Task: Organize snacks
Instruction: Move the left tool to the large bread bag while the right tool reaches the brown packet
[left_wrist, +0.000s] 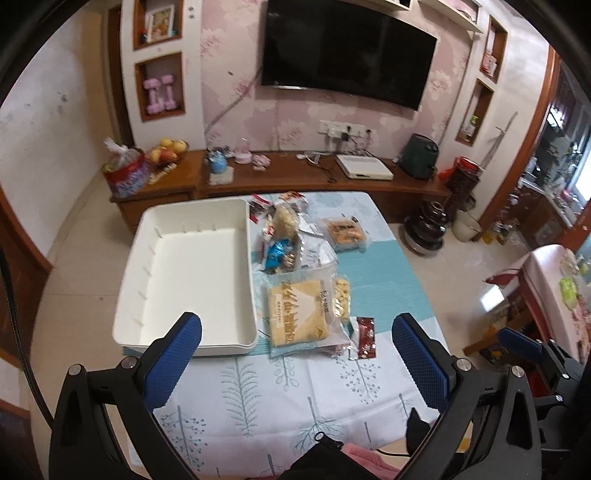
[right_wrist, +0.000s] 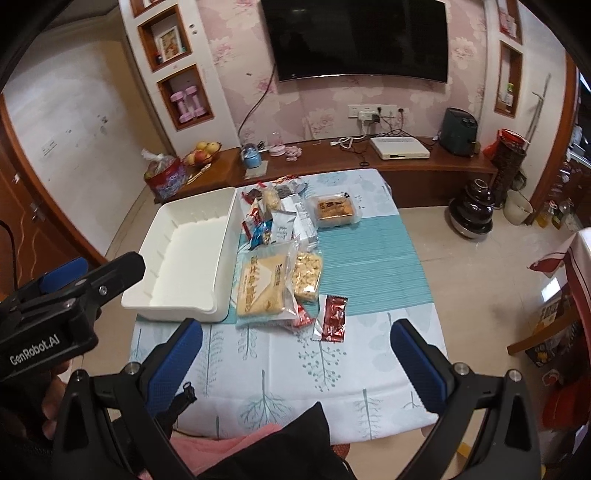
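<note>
Bin (left_wrist: 192, 266) sits empty at the bench's (left_wrist: 258, 387) left, snacks (left_wrist: 295, 254) heaped just beside it with a red sachet (right_wrist: 334, 318) rightmost, and both grippers, left (left_wrist: 295, 354) and right (right_wrist: 295, 356), hover with fingers apart, so best take the near cracker pack (left_wrist: 297, 315) first.

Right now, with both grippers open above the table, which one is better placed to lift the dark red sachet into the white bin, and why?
Probably the right gripper. The sachet lies just ahead of its open fingers, on the side away from the bin. The left gripper sits nearer the bin.
</note>
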